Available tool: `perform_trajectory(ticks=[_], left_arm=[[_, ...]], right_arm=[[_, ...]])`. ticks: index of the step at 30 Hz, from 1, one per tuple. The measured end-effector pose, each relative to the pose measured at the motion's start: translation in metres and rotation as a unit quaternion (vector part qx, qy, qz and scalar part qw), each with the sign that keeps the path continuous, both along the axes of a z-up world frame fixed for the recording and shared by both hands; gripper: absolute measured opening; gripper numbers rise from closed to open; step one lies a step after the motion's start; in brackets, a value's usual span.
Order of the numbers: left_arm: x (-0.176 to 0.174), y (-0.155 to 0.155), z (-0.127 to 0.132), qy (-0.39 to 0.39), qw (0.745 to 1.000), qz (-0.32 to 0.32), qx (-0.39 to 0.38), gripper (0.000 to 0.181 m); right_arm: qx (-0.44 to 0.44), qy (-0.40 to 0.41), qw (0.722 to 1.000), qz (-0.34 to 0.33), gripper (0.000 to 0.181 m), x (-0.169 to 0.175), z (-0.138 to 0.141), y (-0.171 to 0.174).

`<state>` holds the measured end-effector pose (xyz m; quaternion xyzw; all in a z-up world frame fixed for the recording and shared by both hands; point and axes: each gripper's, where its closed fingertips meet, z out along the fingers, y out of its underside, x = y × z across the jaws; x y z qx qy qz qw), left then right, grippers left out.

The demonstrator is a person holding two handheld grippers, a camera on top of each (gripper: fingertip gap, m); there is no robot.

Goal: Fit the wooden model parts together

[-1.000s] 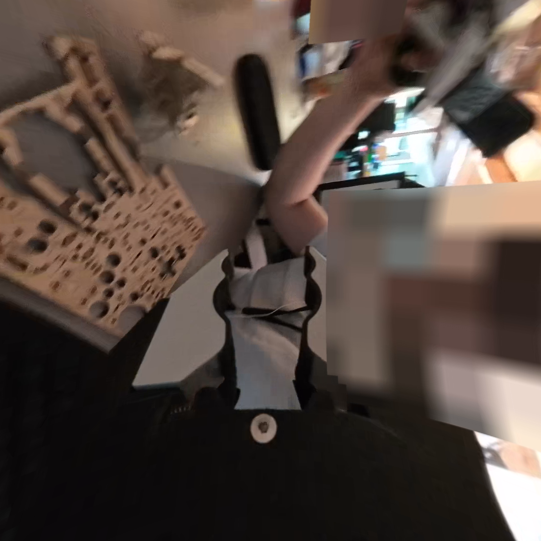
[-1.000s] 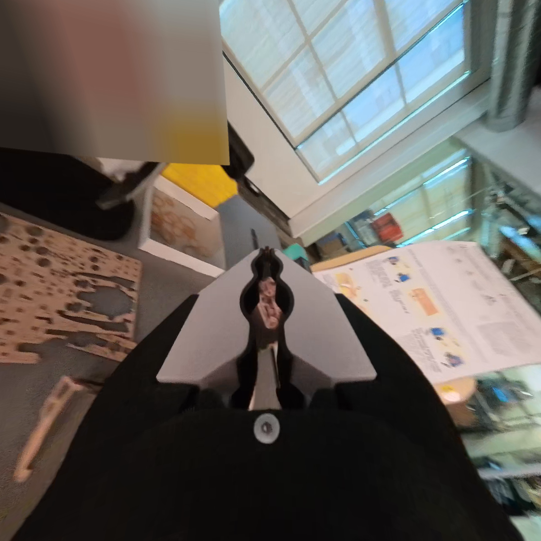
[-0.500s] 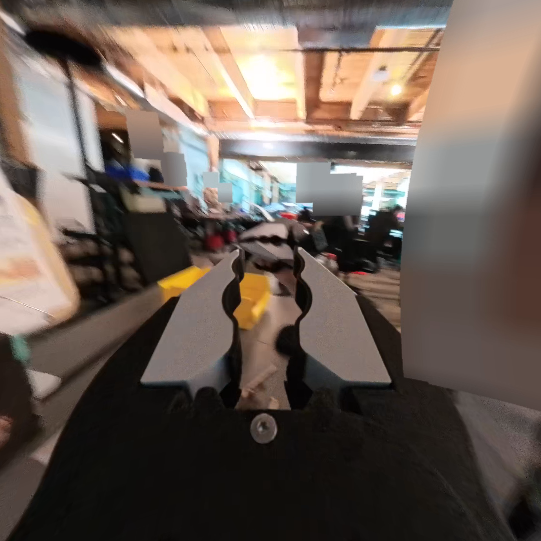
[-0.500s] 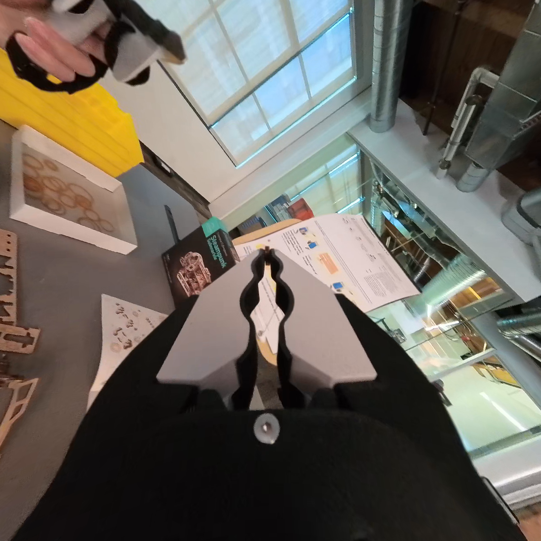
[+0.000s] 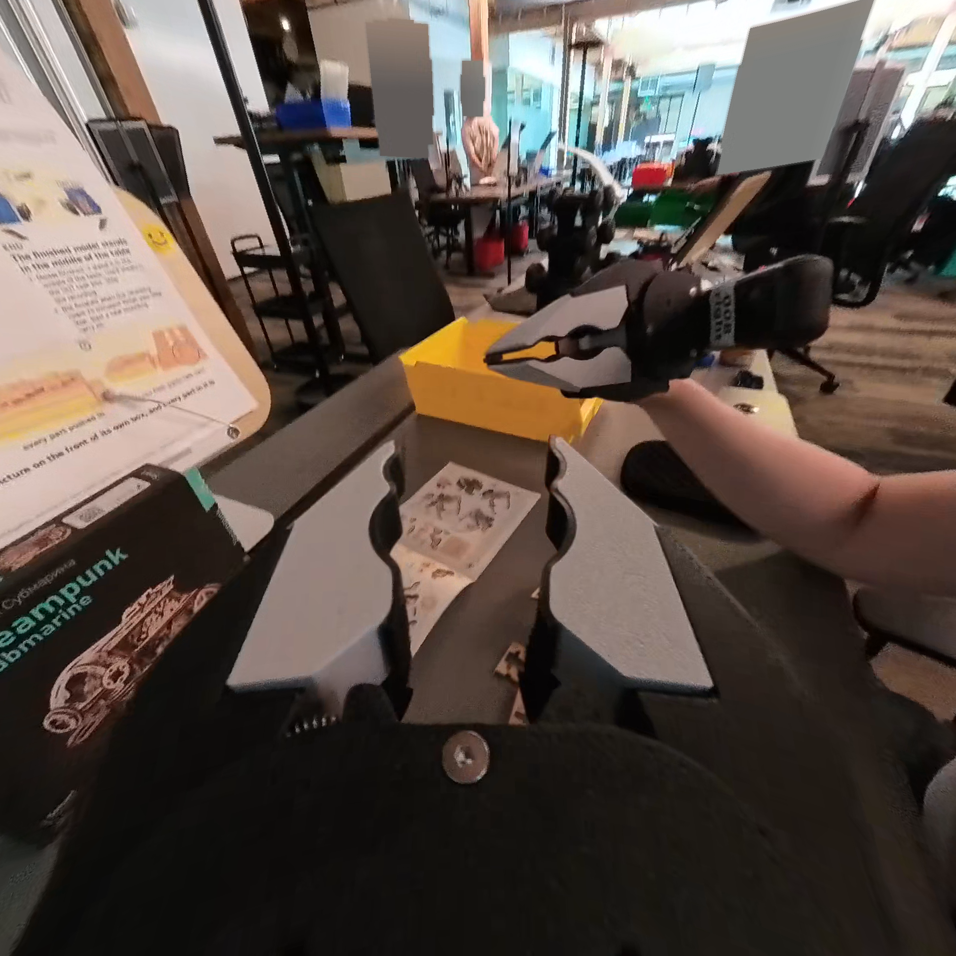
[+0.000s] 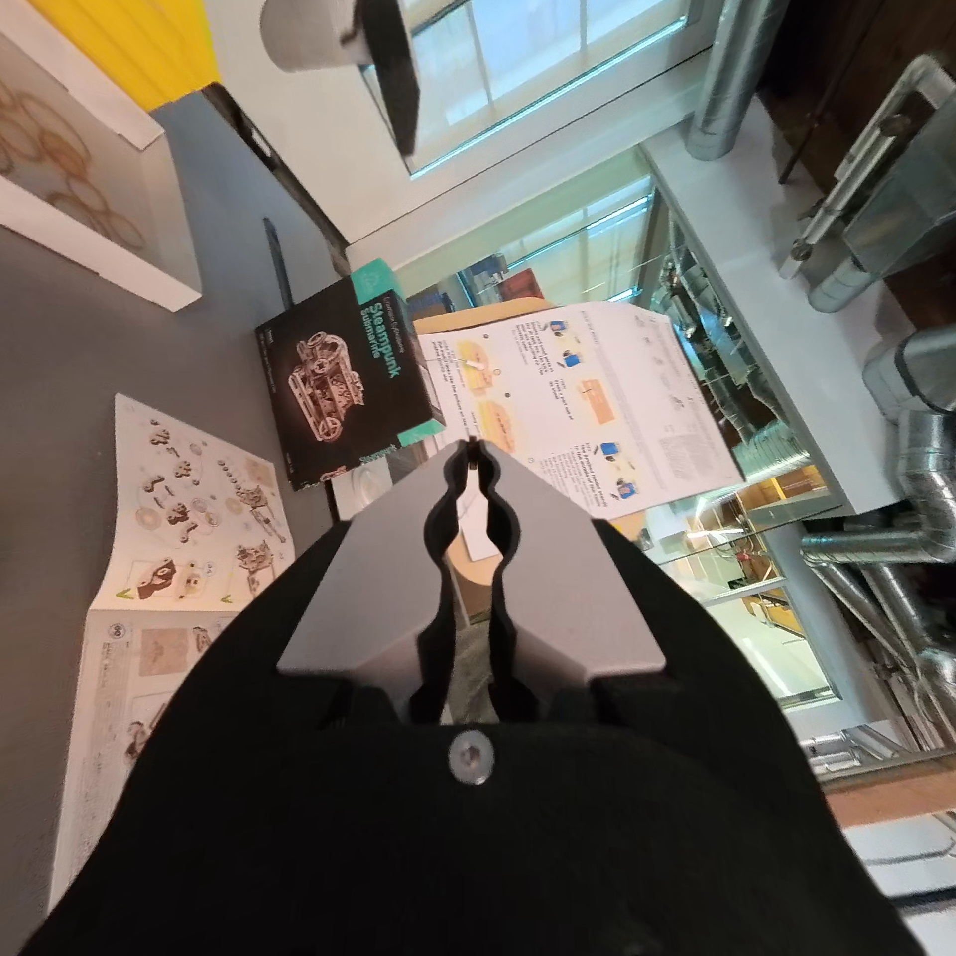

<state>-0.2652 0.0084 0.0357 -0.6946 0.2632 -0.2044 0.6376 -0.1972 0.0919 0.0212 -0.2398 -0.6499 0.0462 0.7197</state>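
Note:
My left gripper (image 5: 473,449) is open and empty, held low over the grey table (image 5: 320,455). Between its fingers I see a printed instruction sheet (image 5: 460,517) and, near the finger bases, a small wooden model piece (image 5: 509,667) lying on the table. My right gripper (image 5: 490,359) is shut and held in the air in front of a yellow bin (image 5: 481,393), carried by a bare forearm (image 5: 776,496). In the right wrist view the right gripper (image 6: 472,451) has its tips together. I cannot make out anything held between them.
A black model kit box (image 5: 103,621) stands at the left, also in the right wrist view (image 6: 352,383). A poster board (image 5: 103,320) leans behind it. A white tray of wooden rings (image 6: 170,289) and the instruction sheet (image 6: 196,496) lie on the table. A black oval pad (image 5: 667,486) lies at the right. Tip to tip, the grippers are about 12 centimetres apart.
The left gripper has swung away from the punched wooden sheet, passed upward, and now points level across the table with its jaws wider. The right gripper stayed shut and turned toward the box and poster.

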Motion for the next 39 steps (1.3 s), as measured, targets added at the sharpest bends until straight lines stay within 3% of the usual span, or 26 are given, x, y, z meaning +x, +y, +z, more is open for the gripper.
perform_trajectory(ticks=[9,22,31,39], left_arm=[[-0.004,0.006,-0.016,-0.079,0.991,-0.075,-0.083,0.034],[-0.003,0.018,-0.043,-0.093,0.98,-0.112,-0.133,0.034],[0.016,0.008,-0.045,-0.043,0.983,-0.155,-0.094,0.037],[0.028,-0.002,-0.045,-0.041,0.977,-0.189,-0.086,0.031]], right_arm=[[0.005,-0.034,0.997,0.066,0.001,-0.031,-0.013,-0.04],[0.017,-0.034,0.992,0.117,0.0,-0.047,-0.026,-0.059],[0.077,-0.012,0.985,0.151,0.001,-0.049,-0.024,-0.079],[0.072,-0.019,0.979,0.188,0.001,-0.052,-0.027,-0.099]])
